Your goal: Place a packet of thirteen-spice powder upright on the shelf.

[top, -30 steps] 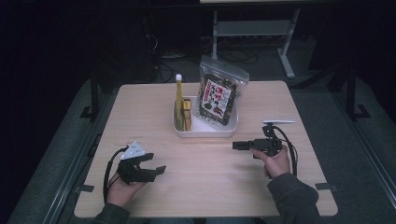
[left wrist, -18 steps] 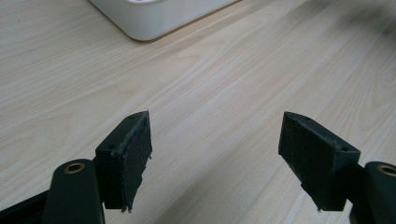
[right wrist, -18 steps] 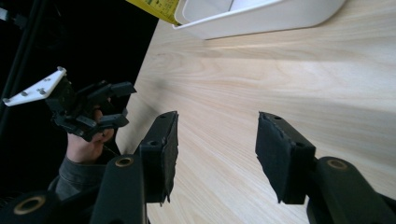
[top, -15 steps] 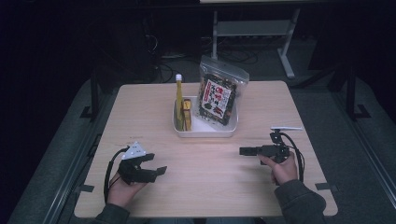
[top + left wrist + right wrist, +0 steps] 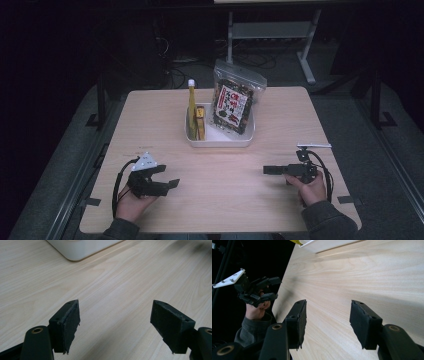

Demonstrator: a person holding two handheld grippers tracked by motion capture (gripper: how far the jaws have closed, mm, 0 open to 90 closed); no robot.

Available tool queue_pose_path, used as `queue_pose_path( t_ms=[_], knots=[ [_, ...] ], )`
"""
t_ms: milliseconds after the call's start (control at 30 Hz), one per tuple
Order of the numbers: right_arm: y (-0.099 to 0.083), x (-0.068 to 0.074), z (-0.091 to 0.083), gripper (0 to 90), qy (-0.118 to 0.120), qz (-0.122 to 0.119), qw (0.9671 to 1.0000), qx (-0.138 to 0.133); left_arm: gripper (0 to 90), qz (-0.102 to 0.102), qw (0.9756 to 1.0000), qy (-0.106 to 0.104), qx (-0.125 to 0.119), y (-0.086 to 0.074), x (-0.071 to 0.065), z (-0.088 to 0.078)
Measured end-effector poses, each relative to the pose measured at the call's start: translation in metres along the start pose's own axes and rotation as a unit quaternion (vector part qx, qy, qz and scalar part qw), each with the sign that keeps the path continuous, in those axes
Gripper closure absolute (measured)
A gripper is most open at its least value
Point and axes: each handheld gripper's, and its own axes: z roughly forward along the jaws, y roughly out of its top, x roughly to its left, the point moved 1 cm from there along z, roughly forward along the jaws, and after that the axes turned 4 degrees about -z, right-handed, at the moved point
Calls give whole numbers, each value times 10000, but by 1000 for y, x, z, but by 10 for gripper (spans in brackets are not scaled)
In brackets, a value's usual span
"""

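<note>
Seems to be the opening step, before any pick: hovering low over the pale wooden table (image 5: 225,195) with both tools empty.

On the left gripper (image 5: 167,176): standing wide apart at the jaws, with bare wood grain and nothing else between the black padded fingers (image 5: 68,323). Same on the right gripper (image 5: 272,170): parted, no grip on anything, only table top between its pads (image 5: 362,323), and pointing across the table towards the left gripper (image 5: 274,288).

As for the goods: all packed in the white rounded plastic tray (image 5: 220,142), well ahead of both sets of fingertips and roughly midway between them. Inside it, upright: a tall slim yellow bottle with a white cap (image 5: 192,102) on the left gripper's side, a small yellow-and-brown pack (image 5: 200,122) just beside it, and a clear zip-top bag of dark snacks with a red-and-white label (image 5: 234,102) on the right gripper's side, leaning against the far wall. From the left gripper view, just the near corner of the tray (image 5: 82,250), well beyond the fingertips.

Next, probably: pick one item and carry the nearer gripper forward to it. Calls for raising the fingers above the tray rim, keeping them parted, lining them up on either side of the bottle's body or the bag's top edge, then closing. Mind the close packing, since nudging one item could tip its neighbour.
</note>
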Motion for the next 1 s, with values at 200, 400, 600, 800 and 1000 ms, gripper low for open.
queue_pose_path(
  t_ms=[200, 400, 600, 800, 1000],
  knots=[
    [-6, -1, -3, 453, 23, -18, 10000, 2, 220, -12, 10000, -29, 39, -1, 0, 2],
    [-12, -1, -6, 437, 21, -69, 10000, 30, 202, 0, 9999, -76, 101, -1, -1, 4],
    [-19, -2, -7, 431, 28, -120, 9999, 45, 175, -13, 9998, -117, 150, -2, -2, 6],
    [-25, -2, -6, 423, 5, -185, 9998, 93, 172, -4, 9997, -155, 164, -2, -3, 7],
    [-31, -1, -6, 416, -33, -291, 9995, 151, 172, 29, 9997, -176, 185, -2, -4, 8]
  ],
)
